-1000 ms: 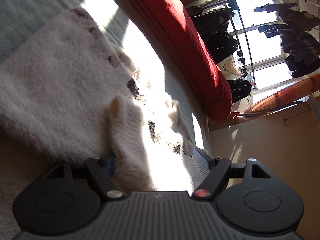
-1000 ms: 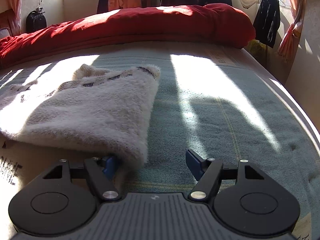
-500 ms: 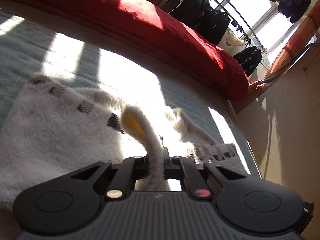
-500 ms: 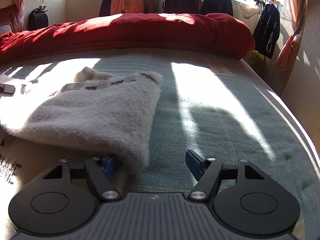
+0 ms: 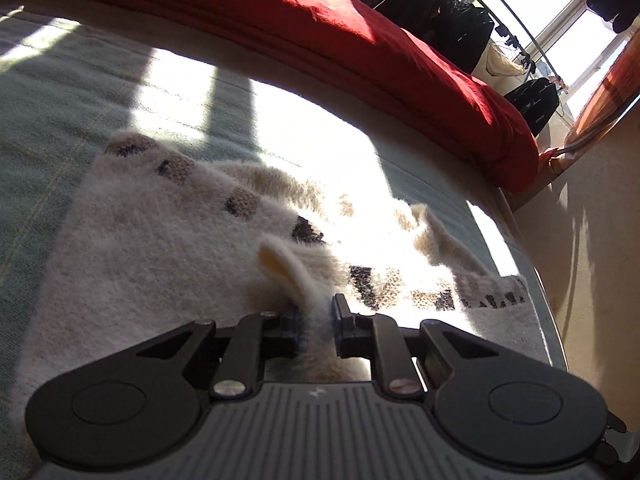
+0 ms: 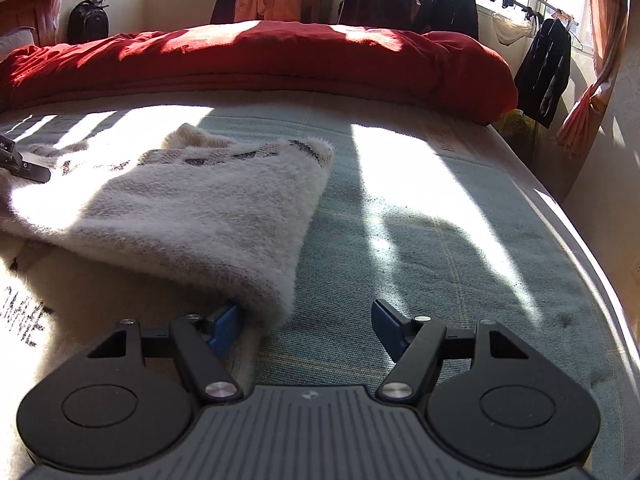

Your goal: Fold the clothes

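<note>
A fluffy white sweater (image 5: 160,248) with a dark patterned band lies partly folded on the green bedspread (image 5: 48,92). My left gripper (image 5: 314,320) is shut on a pinched fold of the sweater, which stands up between the fingers. In the right wrist view the sweater (image 6: 200,216) lies ahead and to the left. My right gripper (image 6: 306,322) is open, low over the bed, with its left fingertip (image 6: 224,326) tucked under the sweater's near corner. The left gripper's tip (image 6: 24,164) shows at the far left.
A red duvet (image 6: 260,64) is bunched along the far side of the bed. Dark clothes (image 6: 544,68) hang on a rail by the window at the right. The bed's right edge (image 6: 568,232) drops off to a beige wall. A backpack (image 6: 86,22) hangs at far left.
My left gripper closed from open onto a fold of the sweater and has swung round and lifted it slightly. My right gripper stayed open and edged slightly forward.
</note>
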`<state>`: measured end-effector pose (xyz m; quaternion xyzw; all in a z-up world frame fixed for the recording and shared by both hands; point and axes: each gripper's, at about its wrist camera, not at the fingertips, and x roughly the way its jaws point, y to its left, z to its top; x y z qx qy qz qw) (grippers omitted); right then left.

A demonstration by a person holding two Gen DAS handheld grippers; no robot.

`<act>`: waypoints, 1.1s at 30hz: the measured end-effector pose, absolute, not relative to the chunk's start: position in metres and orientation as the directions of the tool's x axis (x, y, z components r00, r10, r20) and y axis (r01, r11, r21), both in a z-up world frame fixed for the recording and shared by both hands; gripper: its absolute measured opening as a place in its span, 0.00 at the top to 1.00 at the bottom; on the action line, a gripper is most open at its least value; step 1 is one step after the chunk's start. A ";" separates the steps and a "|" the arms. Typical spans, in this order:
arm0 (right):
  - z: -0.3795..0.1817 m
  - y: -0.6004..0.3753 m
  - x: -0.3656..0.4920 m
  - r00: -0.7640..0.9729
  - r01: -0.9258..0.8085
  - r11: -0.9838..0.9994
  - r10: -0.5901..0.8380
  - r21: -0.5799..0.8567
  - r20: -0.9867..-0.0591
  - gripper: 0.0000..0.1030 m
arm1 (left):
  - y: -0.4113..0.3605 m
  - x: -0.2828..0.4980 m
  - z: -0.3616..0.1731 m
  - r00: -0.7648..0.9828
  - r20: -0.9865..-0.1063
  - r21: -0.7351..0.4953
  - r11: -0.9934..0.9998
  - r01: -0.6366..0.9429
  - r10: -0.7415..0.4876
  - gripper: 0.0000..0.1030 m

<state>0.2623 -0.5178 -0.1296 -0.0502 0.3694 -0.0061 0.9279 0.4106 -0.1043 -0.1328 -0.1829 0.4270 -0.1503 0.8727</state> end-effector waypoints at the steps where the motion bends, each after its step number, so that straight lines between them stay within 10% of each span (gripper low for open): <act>1: -0.123 -0.519 0.257 0.733 -0.036 0.995 -0.040 -0.098 -0.680 0.32 | -0.103 0.406 -0.125 0.604 -0.699 -0.397 0.910 0.118 -0.383 0.81; 7: -0.087 -0.515 0.261 0.779 -0.093 0.995 0.049 -0.038 -0.625 0.80 | -0.131 0.386 -0.088 0.656 -0.648 -0.236 0.921 0.310 -0.386 0.65; 23: -0.127 -0.512 0.306 0.738 -0.094 0.994 0.108 0.057 -0.666 0.86 | -0.171 0.384 -0.129 0.600 -0.699 -0.158 0.901 0.403 -0.390 0.65; 33: -0.137 -0.496 0.297 0.725 -0.144 0.989 0.129 0.035 -0.677 0.83 | -0.267 0.383 -0.125 0.481 -0.621 -0.299 0.754 0.585 -0.619 0.65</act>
